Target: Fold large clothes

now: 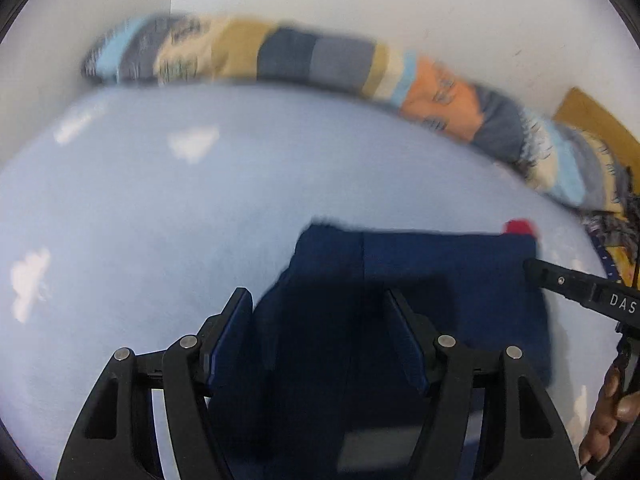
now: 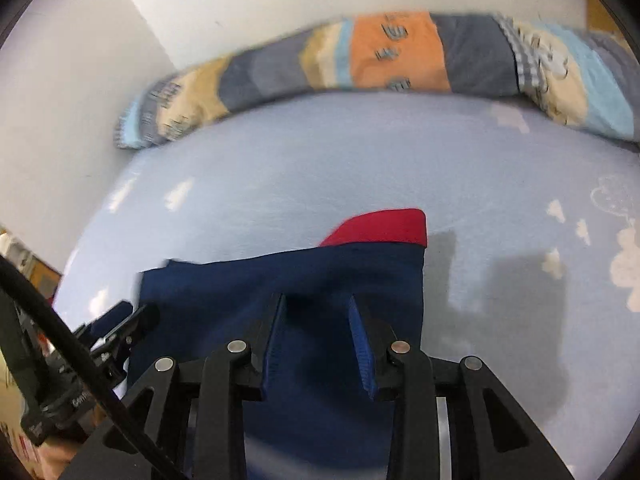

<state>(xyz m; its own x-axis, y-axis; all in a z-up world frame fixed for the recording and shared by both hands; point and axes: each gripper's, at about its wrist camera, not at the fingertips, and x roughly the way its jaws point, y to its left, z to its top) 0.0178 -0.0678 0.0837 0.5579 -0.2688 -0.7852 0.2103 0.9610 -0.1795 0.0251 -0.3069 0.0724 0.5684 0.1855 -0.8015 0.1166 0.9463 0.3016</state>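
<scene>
On pale blue cloud-print bed sheet (image 2: 320,168): navy garment (image 2: 304,280), soft, straight-edged, red panel (image 2: 380,228); left gripper (image 1: 320,320) and right gripper (image 2: 316,320) jaws parted over cloth, grip unclear.

White letters "DAS" on the black right claw (image 1: 592,288) at my left camera's edge, partial white lettering beginning "Cen" on the left claw (image 2: 120,332), rest unreadable to me.
</scene>
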